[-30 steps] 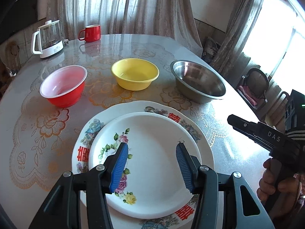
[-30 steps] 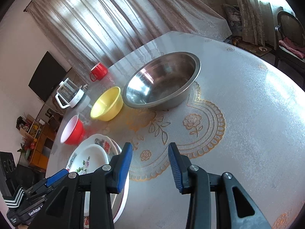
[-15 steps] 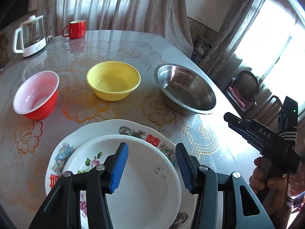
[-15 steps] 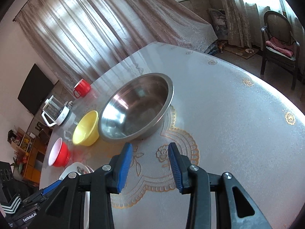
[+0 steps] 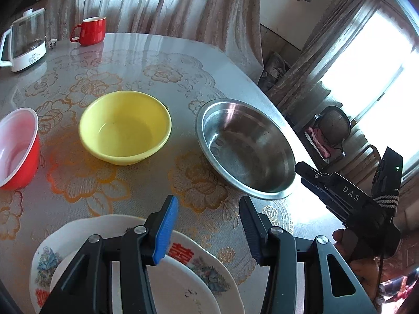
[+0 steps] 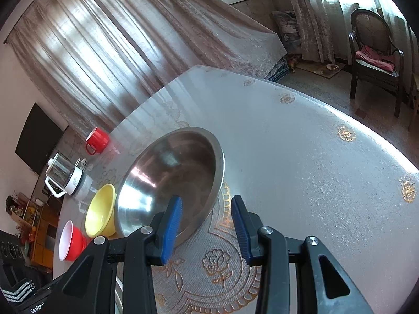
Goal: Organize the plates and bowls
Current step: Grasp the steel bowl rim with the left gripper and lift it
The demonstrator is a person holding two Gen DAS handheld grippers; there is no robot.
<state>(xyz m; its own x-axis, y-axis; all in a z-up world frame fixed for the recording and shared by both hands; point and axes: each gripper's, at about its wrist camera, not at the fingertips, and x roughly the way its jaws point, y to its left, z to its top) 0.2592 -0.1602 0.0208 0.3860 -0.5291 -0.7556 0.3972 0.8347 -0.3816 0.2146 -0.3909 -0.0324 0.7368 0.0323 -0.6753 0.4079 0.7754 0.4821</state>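
Both grippers have slid across the floral tabletop from the stacked white floral plates toward the stainless steel bowl. Left gripper jaws have just been closing, empty; right gripper jaws part-open, empty. Nudging the thin rim could skid it.

Bare table right of steel bowl; yellow bowl crowds left.

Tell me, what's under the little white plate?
The white plate sits on a bigger flowered plate with red characters on its rim. Most of the bigger plate's middle is covered, so its pattern there can't be seen.
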